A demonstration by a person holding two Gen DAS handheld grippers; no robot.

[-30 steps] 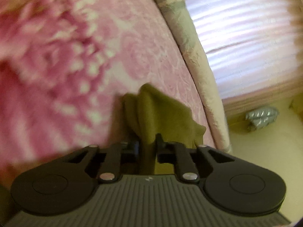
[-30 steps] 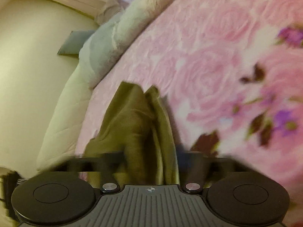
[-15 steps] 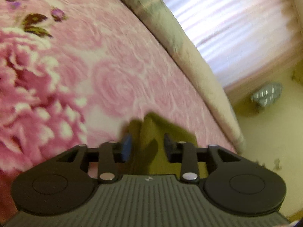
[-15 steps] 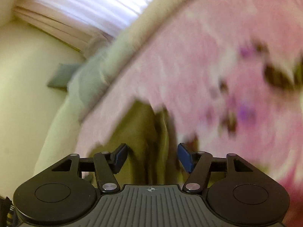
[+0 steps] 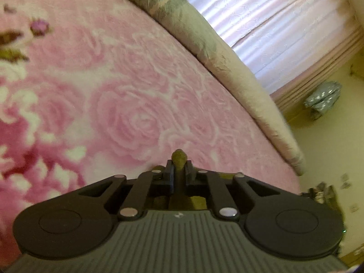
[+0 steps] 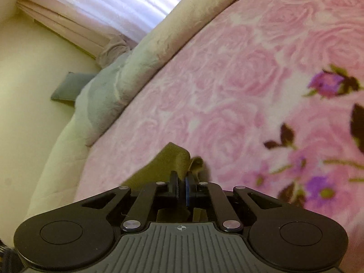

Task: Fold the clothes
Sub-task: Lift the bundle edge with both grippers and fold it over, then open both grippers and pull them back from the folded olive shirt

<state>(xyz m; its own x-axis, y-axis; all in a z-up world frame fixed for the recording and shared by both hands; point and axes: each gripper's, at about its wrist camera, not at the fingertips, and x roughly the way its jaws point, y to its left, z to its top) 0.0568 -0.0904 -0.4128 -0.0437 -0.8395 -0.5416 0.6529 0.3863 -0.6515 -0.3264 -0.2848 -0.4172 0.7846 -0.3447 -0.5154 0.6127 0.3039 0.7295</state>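
Left claw (image 5: 179, 170) closing on olive cloth (image 5: 179, 157), mostly hidden.

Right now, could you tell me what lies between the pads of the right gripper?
A fold of the olive-green cloth garment sits pinched in the right gripper, over the pink rose blanket, as the right wrist view shows.
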